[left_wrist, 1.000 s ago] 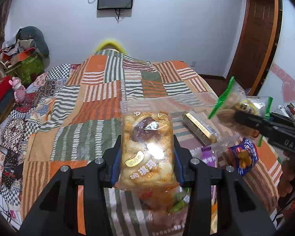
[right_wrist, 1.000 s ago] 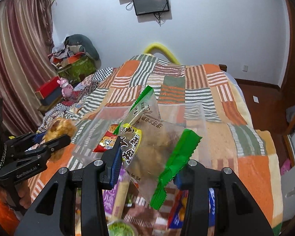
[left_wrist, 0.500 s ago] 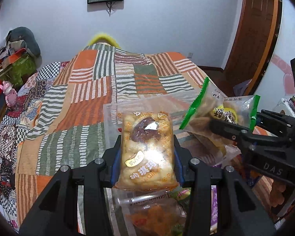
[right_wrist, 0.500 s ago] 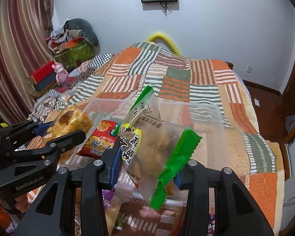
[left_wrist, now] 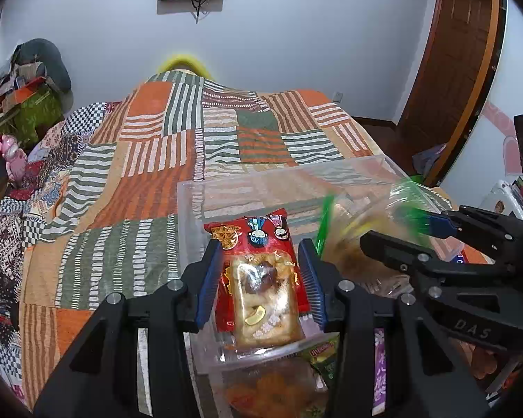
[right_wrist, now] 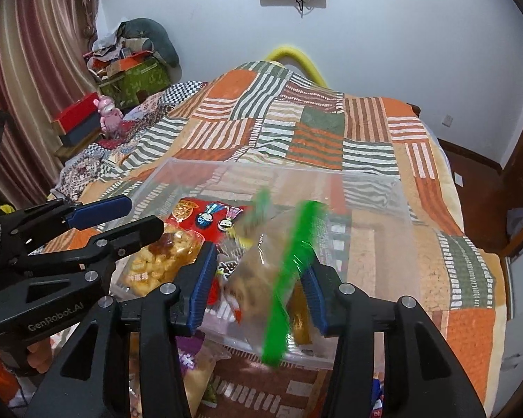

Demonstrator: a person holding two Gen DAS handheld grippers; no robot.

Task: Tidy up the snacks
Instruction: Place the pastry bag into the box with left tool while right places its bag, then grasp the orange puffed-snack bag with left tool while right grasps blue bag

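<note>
Left tongs (left_wrist: 259, 275): spread — the pads stand just clear of the clear puffed-snack pack (left_wrist: 266, 301), which lies below them on a red snack packet (left_wrist: 252, 233) inside the clear bin (left_wrist: 191, 209).
Right tongs (right_wrist: 258, 287): spread too, I judge; the green-edged bag (right_wrist: 272, 278) is blurred between the pads, and contact cannot be told.
Where the bag lies: over the bin's near wall (right_wrist: 307, 351), just right of the puffed pack.
Long axis: the puffed pack runs lengthwise away from the tongs — the green-edged bag tilts, its green seam slanting.
Nearer tongs: each to its own packet.
Bin: on the patchwork bed (left_wrist: 122, 209).
</note>
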